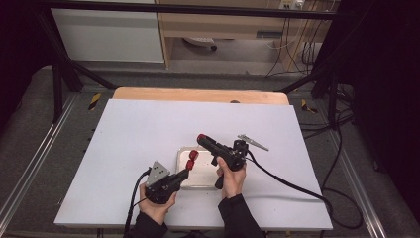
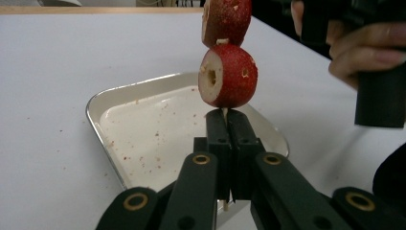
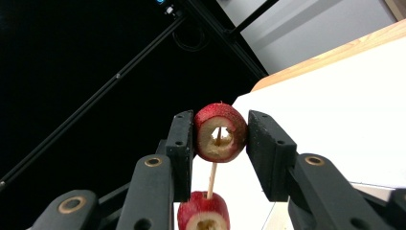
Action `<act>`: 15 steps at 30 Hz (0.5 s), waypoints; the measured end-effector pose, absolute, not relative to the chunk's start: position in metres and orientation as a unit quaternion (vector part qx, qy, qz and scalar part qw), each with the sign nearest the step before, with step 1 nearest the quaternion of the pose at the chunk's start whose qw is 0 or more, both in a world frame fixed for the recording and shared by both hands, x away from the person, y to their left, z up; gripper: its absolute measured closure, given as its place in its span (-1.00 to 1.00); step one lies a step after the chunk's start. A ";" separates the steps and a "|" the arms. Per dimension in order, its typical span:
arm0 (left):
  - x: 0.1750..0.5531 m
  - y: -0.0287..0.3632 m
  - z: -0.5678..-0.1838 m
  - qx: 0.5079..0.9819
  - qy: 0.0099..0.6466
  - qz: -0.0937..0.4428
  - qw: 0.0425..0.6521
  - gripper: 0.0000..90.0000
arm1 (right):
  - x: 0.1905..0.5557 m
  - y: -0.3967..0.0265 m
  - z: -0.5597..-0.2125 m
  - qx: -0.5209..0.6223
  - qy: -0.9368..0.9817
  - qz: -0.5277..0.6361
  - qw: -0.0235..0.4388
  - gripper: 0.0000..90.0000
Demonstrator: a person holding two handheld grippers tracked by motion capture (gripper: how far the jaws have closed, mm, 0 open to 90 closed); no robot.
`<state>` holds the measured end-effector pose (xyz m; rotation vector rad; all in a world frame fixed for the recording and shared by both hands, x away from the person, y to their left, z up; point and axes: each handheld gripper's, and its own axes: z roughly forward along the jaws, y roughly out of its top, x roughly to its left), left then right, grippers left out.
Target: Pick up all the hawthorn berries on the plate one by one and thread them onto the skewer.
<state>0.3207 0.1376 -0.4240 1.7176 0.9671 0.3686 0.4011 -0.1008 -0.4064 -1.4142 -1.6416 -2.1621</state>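
Observation:
My left gripper (image 1: 186,171) (image 2: 225,115) is shut on the lower end of a thin wooden skewer (image 3: 211,179), which stands up over a small metal tray (image 1: 198,184) (image 2: 143,134). Two red, hollow-cored fruit pieces (image 1: 191,158) (image 2: 227,75) are threaded on the stick. My right gripper (image 1: 204,140) (image 3: 220,139) comes in from the right and is shut on a third red fruit ring (image 1: 201,137) (image 3: 215,115). The skewer's tip sits inside that ring's hole, with a threaded piece (image 3: 203,215) just below it.
The tray holds only red crumbs and rests on a white board (image 1: 148,129) over a wooden table (image 1: 198,94). Black frame posts (image 1: 59,74) stand at the back corners. Cables (image 1: 297,186) trail off to the right. The person's right hand (image 2: 359,48) is near the skewer.

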 end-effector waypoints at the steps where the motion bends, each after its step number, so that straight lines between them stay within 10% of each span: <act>1: 0.320 0.136 -0.423 0.721 0.408 0.154 0.538 0.97 | 0.400 -0.100 -0.408 -0.461 -0.533 -0.708 0.041 0.41; 15: 0.324 0.135 -0.421 0.718 0.409 0.158 0.540 0.97 | 0.395 -0.097 -0.412 -0.455 -0.548 -0.701 0.045 0.36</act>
